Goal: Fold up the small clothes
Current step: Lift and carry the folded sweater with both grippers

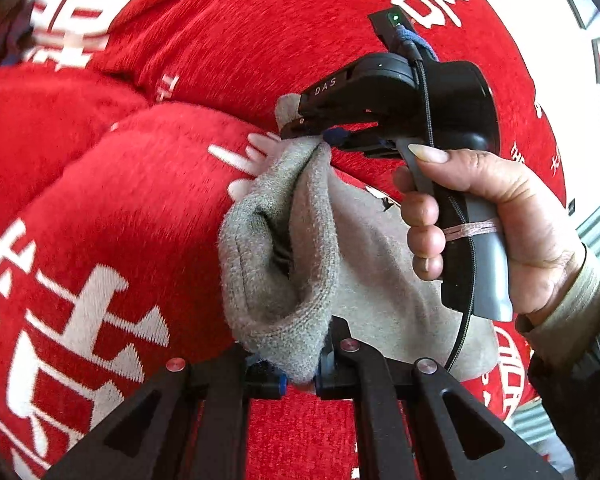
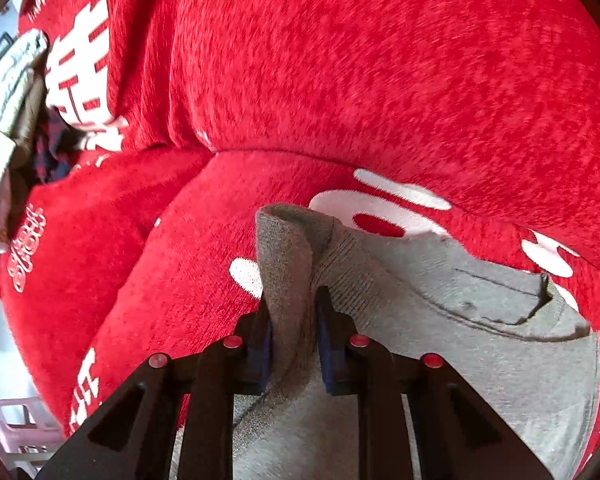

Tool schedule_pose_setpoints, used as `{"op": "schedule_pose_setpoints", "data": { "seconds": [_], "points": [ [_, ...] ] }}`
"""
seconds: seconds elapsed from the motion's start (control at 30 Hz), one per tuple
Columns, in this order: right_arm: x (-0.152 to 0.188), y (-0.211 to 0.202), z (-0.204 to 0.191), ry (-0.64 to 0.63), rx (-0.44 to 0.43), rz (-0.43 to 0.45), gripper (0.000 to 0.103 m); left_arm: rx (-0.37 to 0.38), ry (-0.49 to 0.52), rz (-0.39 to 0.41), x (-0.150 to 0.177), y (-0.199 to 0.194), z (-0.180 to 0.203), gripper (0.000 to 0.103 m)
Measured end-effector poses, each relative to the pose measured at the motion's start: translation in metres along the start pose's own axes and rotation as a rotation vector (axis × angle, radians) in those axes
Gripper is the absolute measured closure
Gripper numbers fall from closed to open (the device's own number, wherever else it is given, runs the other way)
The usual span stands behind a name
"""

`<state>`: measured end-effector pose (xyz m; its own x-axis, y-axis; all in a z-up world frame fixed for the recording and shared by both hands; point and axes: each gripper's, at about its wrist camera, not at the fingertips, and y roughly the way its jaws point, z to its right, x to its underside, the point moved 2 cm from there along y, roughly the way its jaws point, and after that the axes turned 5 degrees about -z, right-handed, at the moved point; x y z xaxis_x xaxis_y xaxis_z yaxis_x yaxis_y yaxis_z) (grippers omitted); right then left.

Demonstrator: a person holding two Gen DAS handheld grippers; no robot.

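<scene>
A small grey knit garment (image 1: 284,248) lies partly lifted over a red sofa cover. My left gripper (image 1: 300,376) is shut on its near ribbed edge at the bottom of the left wrist view. My right gripper (image 1: 320,136), held by a hand, is shut on the far corner of the same garment, so the fabric hangs bunched between the two. In the right wrist view the right gripper (image 2: 294,344) pinches a raised fold of the grey garment (image 2: 480,320), whose rest spreads flat to the right.
The red sofa cover (image 2: 380,80) with white characters fills both views; a seam between cushions runs across the middle. A pile of other cloth (image 2: 12,100) sits at the far left. A pink stool (image 2: 20,420) stands on the floor at lower left.
</scene>
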<state>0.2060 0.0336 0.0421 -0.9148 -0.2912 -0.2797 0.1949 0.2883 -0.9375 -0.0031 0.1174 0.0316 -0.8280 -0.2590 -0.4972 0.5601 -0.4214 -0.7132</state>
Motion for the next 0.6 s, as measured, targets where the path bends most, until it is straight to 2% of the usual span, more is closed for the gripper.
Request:
{"op": "schedule_pose_setpoints", "data": {
  "seconds": [0.37,0.6],
  "points": [
    [-0.007,-0.034,0.033,0.091,-0.158,0.039,0.083,-0.100,0.120,0.009,-0.006,-0.017,0.047,0.093],
    [-0.003,-0.053,0.058,0.121,-0.181,0.067,0.083,-0.155,0.166,-0.019,-0.012,-0.013,0.075,0.093]
  ]
}}
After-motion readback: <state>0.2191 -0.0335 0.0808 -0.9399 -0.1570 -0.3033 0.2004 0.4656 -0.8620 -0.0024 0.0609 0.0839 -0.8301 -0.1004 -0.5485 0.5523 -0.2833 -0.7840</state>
